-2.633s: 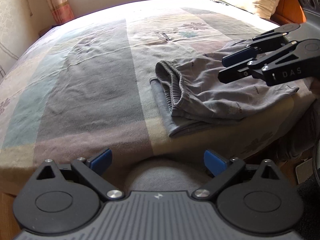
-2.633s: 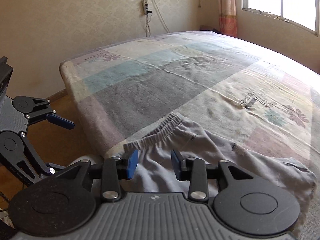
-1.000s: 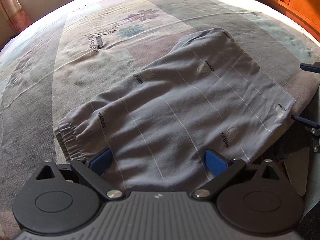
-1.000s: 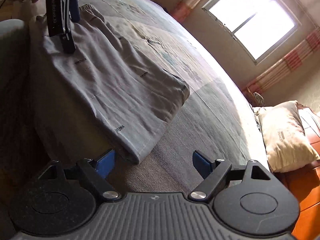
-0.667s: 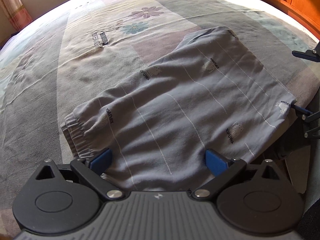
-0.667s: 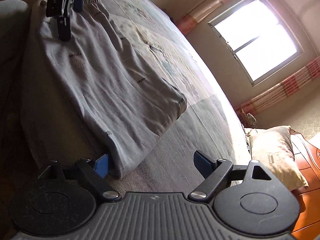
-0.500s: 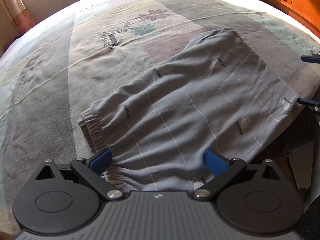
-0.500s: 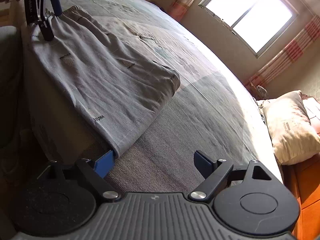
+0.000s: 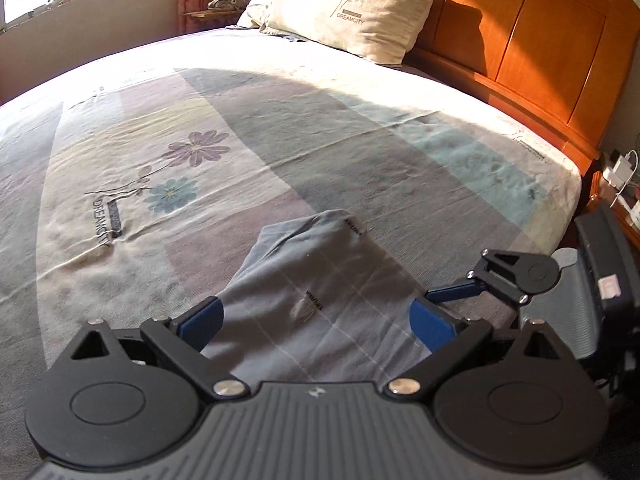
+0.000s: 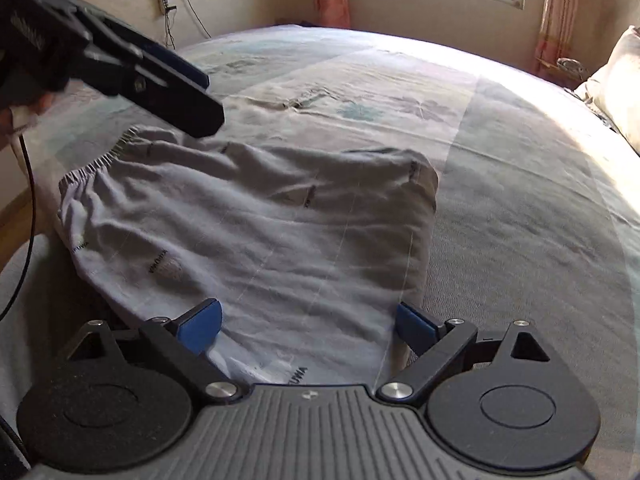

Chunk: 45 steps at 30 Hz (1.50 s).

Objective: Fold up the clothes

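Left black two-finger gripper [image 9: 316,318] is spread wide over the grey pinstriped cotton shorts [image 10: 256,236], right black gripper [image 10: 308,318] likewise, gripping nothing. Both have lifted off since a moment ago; shorts lie doubled on the patchwork bedsheet's [image 9: 280,128] near edge, so that fold looks set.

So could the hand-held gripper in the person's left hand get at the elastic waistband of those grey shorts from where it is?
Probably yes. In the right wrist view the left hand-held gripper hovers open just above the shorts, close to the gathered waistband, with nothing lying between them on the bed.
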{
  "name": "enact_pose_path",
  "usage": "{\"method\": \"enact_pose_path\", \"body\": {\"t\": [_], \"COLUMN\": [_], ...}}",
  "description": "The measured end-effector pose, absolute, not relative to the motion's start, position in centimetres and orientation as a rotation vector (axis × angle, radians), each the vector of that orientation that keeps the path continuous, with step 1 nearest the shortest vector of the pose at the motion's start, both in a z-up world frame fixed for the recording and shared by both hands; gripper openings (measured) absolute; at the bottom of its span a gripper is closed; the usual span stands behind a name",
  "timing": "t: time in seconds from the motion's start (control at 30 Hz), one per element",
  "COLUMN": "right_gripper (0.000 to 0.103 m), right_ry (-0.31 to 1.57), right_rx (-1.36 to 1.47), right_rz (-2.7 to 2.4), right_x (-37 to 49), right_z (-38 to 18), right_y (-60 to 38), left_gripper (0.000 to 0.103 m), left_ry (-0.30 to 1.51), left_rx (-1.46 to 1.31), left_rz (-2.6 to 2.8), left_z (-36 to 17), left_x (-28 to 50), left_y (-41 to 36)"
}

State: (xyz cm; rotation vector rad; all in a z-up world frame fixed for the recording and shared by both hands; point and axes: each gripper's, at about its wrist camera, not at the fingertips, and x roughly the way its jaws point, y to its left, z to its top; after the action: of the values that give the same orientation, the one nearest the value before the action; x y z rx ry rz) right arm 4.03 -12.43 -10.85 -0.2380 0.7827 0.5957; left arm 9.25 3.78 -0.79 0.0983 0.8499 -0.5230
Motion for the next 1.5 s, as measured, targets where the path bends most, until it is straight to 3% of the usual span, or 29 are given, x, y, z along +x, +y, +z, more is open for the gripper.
{"method": "enact_pose_path", "body": {"t": [0.07,0.43,0.73,1.1,1.37,1.5], "right_gripper": [0.103,0.103,0.103,0.103,0.103,0.103], "right_ry": [0.783,0.704,0.679,0.697,0.709,0.787], "right_rx": [-0.214,-0.168,-0.156,-0.137,0.019,0.348], "right_rz": [0.564,0.599,0.611,0.607,0.634,0.670], "right_x": [3.8,2.7,1.9,1.8,3.8,7.5], "right_z": [-11.5,-12.4,-12.5,-12.2,-10.9,-11.0], "right_y": [-13.0,-14.7,-15.0,-15.0,-17.3,-20.7], "left_gripper": [0.099,0.102,0.102,0.102,0.102,0.102], "left_ry": [0.865,1.023,0.998,0.998,0.931,0.918], "left_rx": [0.074,-0.063,-0.056,-0.070,-0.044,-0.023], "left_rz": [-0.584,-0.607,-0.611,-0.598,-0.568,-0.525], "left_z": [-1.4,-9.0,-6.1,-7.3,-3.4,-2.8], "left_x": [11.0,19.8,18.4,19.4,15.2,12.2], "left_y": [1.9,-5.0,-5.3,-5.6,-1.2,1.2]}}
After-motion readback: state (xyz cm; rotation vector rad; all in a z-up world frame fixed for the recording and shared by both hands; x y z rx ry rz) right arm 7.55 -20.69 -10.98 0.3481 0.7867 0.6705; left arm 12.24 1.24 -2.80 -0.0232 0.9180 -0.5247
